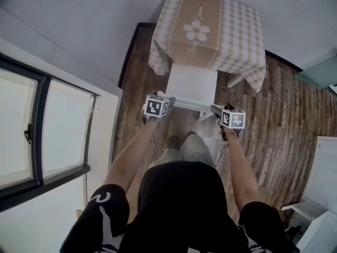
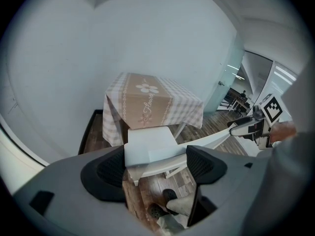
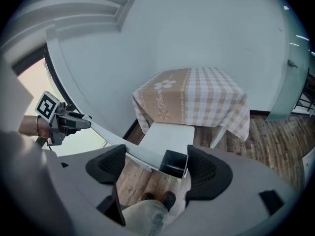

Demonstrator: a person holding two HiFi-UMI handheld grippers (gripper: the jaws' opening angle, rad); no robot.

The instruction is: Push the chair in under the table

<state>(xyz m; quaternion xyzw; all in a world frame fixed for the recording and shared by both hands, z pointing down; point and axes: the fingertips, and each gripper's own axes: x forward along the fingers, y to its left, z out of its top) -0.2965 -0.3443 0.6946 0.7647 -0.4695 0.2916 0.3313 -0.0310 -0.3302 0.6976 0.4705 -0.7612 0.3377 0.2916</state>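
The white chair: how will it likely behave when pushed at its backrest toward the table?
Probably stiff: the chair looks hard and rigid-framed. It should slide, perhaps juddering, on the plank floor. Pushed high at the backrest, where left gripper and right gripper sit, it might tip slightly.

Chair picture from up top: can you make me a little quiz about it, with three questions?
1. True or false: the white chair is all the way under the table.
2. What passes between the left gripper's open jaws? A the chair's back rail; B a cup; C a table leg.
3. Fill in: the tablecloth shows a big white ____.
Key: 1 false, most of it sticks out. 2 A. 3 flower.
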